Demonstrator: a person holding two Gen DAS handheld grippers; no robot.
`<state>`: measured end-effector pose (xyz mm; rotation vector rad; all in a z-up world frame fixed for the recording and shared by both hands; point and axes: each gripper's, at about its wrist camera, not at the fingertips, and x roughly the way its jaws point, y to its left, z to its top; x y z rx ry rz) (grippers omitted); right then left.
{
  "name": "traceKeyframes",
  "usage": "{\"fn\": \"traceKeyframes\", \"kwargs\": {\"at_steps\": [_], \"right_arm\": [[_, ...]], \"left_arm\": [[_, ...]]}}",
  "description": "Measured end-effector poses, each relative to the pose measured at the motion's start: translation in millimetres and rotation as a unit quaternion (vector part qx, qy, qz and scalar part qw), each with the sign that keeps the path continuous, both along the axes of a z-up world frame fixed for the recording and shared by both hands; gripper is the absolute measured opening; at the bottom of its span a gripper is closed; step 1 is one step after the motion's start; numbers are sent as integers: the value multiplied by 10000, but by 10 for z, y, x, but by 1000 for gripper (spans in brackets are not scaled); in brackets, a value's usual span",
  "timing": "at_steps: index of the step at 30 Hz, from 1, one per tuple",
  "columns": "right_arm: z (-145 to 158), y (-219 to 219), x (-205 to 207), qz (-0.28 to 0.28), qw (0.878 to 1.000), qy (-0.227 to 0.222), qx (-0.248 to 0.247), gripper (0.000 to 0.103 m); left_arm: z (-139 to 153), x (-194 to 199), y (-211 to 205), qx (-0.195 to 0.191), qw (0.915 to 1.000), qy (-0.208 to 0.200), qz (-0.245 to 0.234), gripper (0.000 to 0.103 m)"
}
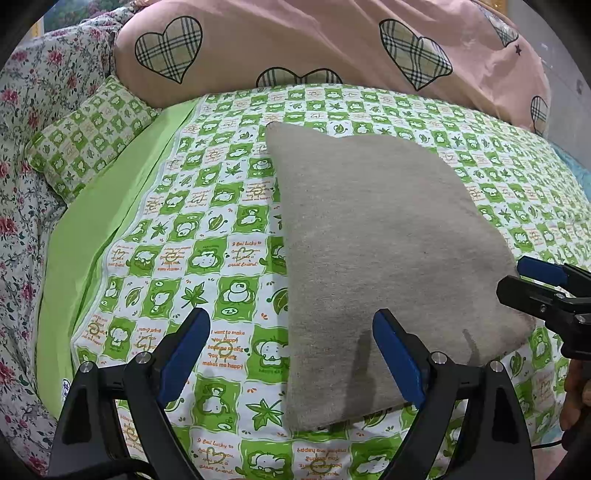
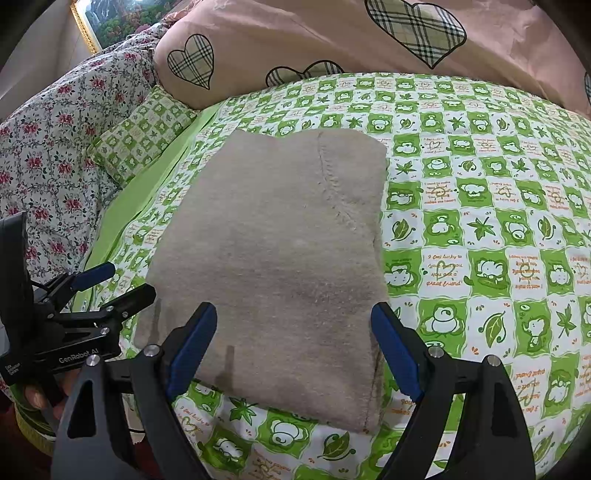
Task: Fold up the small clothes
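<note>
A grey-beige knit garment [image 1: 373,258] lies folded into a flat rectangle on the green patterned bedsheet [image 1: 207,229]. It also shows in the right wrist view [image 2: 280,258], with a seam running down its upper right part. My left gripper [image 1: 291,354] is open and empty, hovering over the garment's near left edge. My right gripper [image 2: 295,350] is open and empty over the garment's near edge. The right gripper also appears at the right of the left wrist view [image 1: 532,280], and the left gripper at the left of the right wrist view [image 2: 114,284].
A pink quilt with plaid hearts [image 1: 332,44] is piled at the back of the bed. A small green patterned pillow [image 1: 92,136] and a floral quilt [image 1: 22,184] lie at the left. A framed picture [image 2: 110,18] hangs behind.
</note>
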<state>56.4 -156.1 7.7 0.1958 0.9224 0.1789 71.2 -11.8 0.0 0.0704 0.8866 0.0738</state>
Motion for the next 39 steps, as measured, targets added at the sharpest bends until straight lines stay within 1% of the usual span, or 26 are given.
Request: {"fn": "traceKeyframes", "kwargs": {"at_steps": [39], "right_arm": [[-45, -8, 8, 8, 10000, 49, -21, 87]], "left_arm": [[46, -18, -9, -58, 10000, -27, -70, 91]]}}
